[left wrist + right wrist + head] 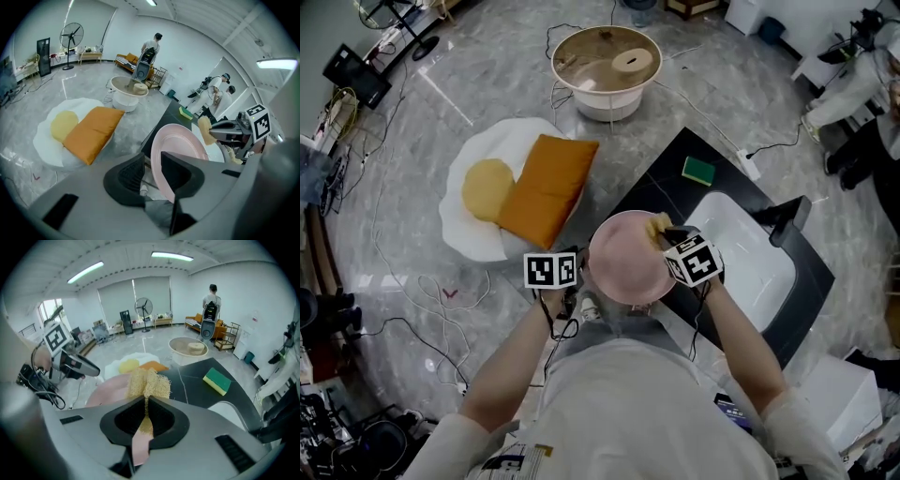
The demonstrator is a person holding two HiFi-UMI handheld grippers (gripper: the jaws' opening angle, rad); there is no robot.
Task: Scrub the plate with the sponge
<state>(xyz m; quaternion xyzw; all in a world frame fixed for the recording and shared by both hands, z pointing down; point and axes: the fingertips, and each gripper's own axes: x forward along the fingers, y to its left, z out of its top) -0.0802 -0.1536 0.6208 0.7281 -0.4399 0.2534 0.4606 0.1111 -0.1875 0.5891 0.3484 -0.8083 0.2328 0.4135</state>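
- The pink plate [623, 272] is held up off the black tabletop [661, 192]. It is tilted in front of the person, close beside the white sink [764, 281]. My guess is that it's kept there so its face is open to the scrubbing hand and any mess falls near the basin.
- The left tongs [153, 161] have the plate's near rim between them, but they stand apart. There is a gap between one pad and the rim, and the rim seems to lean on the other pad. To me that reads as a loose cradle rather than a pinch, perhaps so the plate can be turned or gripped afresh.
- The right tongs [146, 401] are clamped tight on a yellow mesh sponge [149, 383], which frills out past the tips. Gripped that way, the soft end meets the dish, not the hard tongs.
- The sponge sits at the plate's far rim on the person's right side, at or against its face. I can't tell whether it is pressing.
- A green sponge [698, 171] lies further back on the tabletop, well apart from both hands. It has no part in this.
- The risk as I see it is that, with the left hold slack, a firm rub could shove the plate out.
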